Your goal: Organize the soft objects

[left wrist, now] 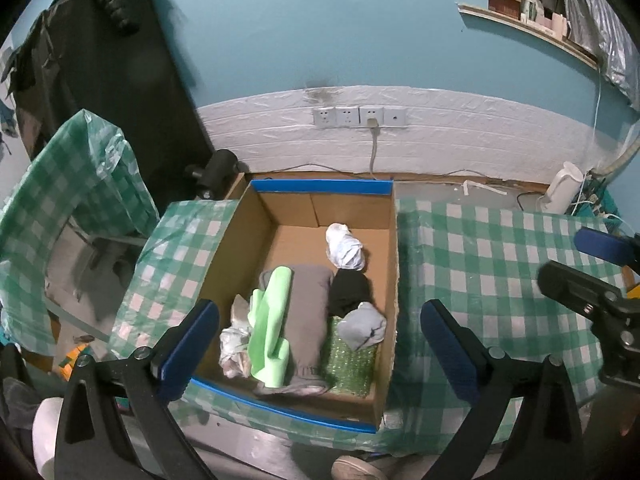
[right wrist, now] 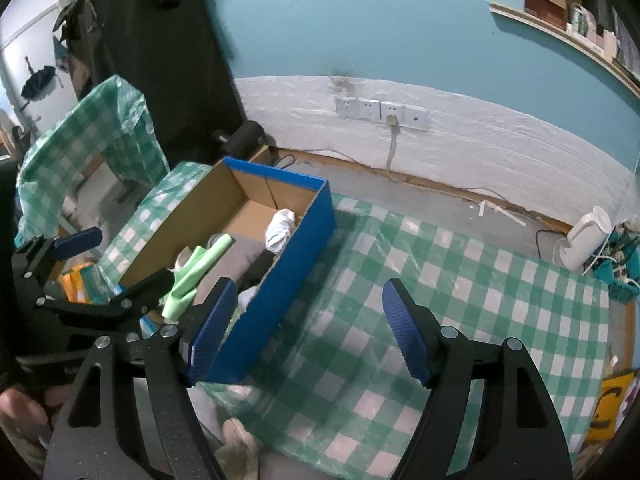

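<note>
Cardboard box below my released left claw holds the folded grey garment, lengthwise towards me; my right claw, gaping too, hangs over bare checked cloth.

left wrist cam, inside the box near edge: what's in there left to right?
White crumpled cloth → light green foam piece → grey folded garment → green sparkly pad with a grey sock on it, all in the cardboard box.
</note>
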The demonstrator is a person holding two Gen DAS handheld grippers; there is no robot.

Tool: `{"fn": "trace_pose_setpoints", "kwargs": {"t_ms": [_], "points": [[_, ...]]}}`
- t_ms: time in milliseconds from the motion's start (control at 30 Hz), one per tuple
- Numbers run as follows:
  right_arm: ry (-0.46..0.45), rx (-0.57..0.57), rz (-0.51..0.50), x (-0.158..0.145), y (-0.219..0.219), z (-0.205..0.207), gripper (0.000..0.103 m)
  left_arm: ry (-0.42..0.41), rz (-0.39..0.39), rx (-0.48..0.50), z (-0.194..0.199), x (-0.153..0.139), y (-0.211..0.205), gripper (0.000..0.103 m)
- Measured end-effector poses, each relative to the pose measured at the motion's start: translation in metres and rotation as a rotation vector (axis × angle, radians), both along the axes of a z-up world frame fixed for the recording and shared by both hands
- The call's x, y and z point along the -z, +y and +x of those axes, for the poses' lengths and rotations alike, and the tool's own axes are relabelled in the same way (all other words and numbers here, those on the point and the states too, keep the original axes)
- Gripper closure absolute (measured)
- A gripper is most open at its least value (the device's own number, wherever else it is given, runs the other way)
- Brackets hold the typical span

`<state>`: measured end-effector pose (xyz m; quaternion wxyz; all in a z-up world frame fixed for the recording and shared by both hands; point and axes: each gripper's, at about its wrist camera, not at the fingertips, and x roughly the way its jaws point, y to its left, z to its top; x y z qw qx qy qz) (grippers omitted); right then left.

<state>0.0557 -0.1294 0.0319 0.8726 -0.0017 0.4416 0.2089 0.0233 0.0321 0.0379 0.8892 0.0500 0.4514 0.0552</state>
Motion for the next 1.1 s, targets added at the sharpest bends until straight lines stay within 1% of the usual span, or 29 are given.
{"fn": "trace_pose_setpoints", "kwargs": {"t_ms": [133,233,367,500,1100], "points": [[0.008,0.017,-0.001,0.004,-0.014,-0.005,0.027,-0.015,0.005,-0.004,-0.001,-0.003,-0.006,0.001],[0.017,0.038,0.0,0.007,-0.025,-0.007,0.027,-0.017,0.024,0.009,-0.004,-0.005,-0.014,0.001],[0.016,0.06,0.01,0.007,-0.036,-0.01,0.027,-0.014,0.014,0.034,-0.008,-0.008,-0.023,0.001],[0.013,0.073,0.017,0.006,-0.043,-0.014,0.027,-0.018,0.039,0.048,-0.009,-0.008,-0.032,0.001],[0.015,0.1,0.033,0.005,-0.066,-0.02,0.027,-0.005,0.05,0.075,-0.01,-0.007,-0.047,0.001]]}}
